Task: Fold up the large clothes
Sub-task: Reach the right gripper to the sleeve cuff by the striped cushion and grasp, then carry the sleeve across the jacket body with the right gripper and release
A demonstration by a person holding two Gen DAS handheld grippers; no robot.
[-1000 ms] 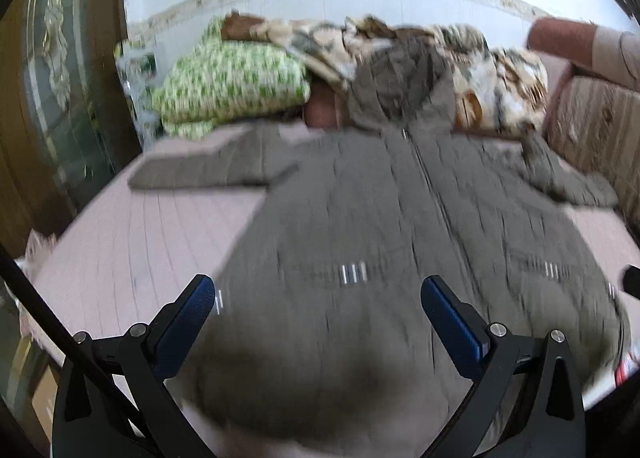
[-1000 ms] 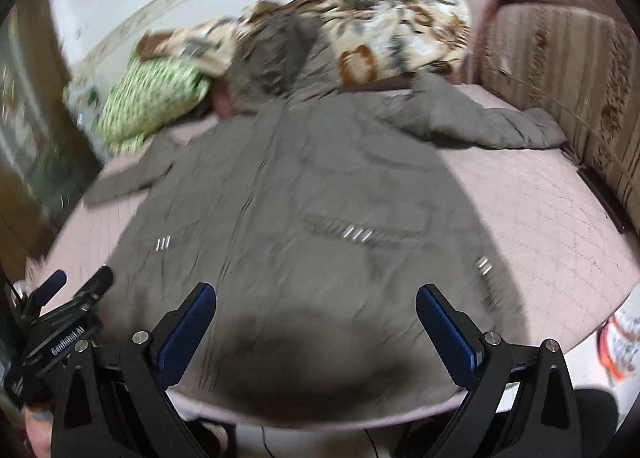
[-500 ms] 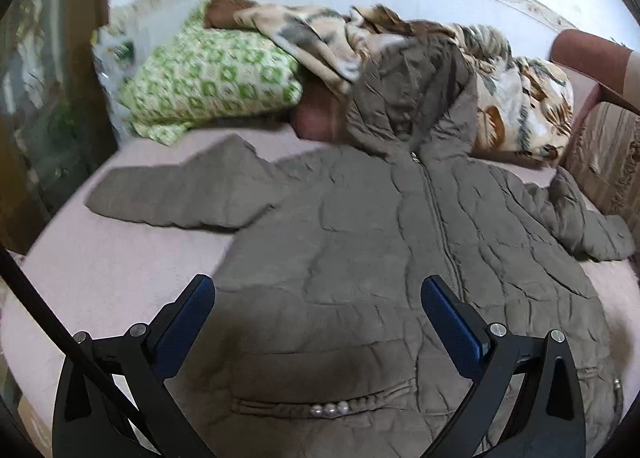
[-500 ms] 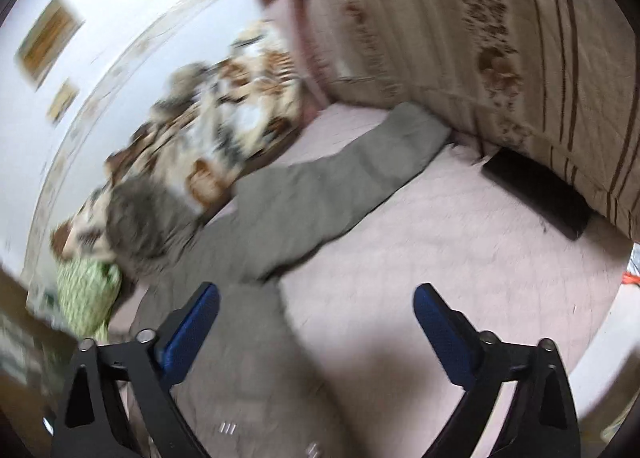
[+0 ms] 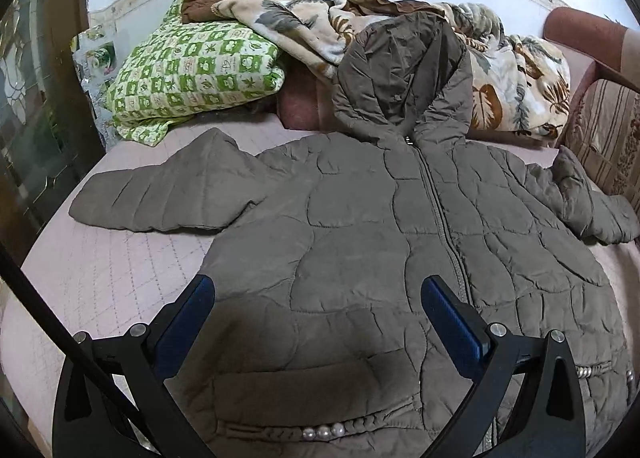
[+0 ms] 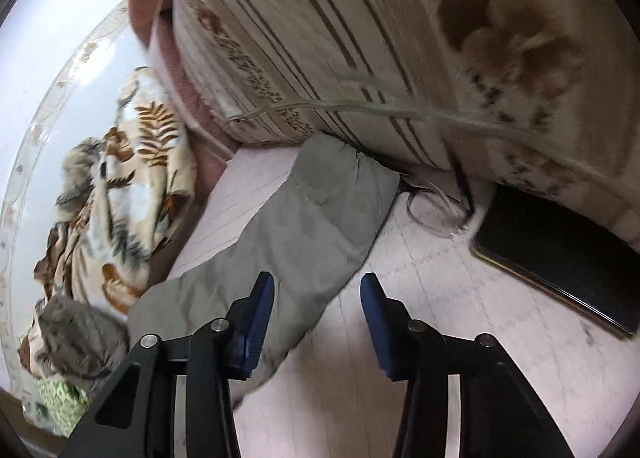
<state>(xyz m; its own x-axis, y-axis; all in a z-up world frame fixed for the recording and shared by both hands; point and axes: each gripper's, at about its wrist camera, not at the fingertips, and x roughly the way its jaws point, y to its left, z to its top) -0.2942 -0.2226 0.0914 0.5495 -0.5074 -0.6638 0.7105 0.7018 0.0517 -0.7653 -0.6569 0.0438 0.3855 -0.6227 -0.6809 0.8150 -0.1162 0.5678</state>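
Observation:
A grey-brown quilted hooded jacket (image 5: pixel 360 226) lies front up and zipped on the pink bed (image 5: pixel 104 266), both sleeves spread out. My left gripper (image 5: pixel 316 294) hovers open over the jacket's lower left front, nothing between its fingers. In the right wrist view the jacket's sleeve (image 6: pixel 304 234) runs diagonally, its cuff against the striped sofa side. My right gripper (image 6: pixel 318 290) is over the lower edge of that sleeve. Its jaws are closing, with the sleeve's edge between them, and the pads do not press on it.
A green checked pillow (image 5: pixel 192 70) and a leaf-print blanket (image 5: pixel 516 86) lie at the head of the bed. A striped sofa side (image 6: pixel 360 38) borders the bed on the right. A black phone (image 6: pixel 560 254) and a clear cable (image 6: pixel 436 214) lie near the cuff.
The right gripper swung and rolled from over the jacket's hem to the right sleeve, and its jaws narrowed. The left gripper moved in over the jacket's left front, still wide open.

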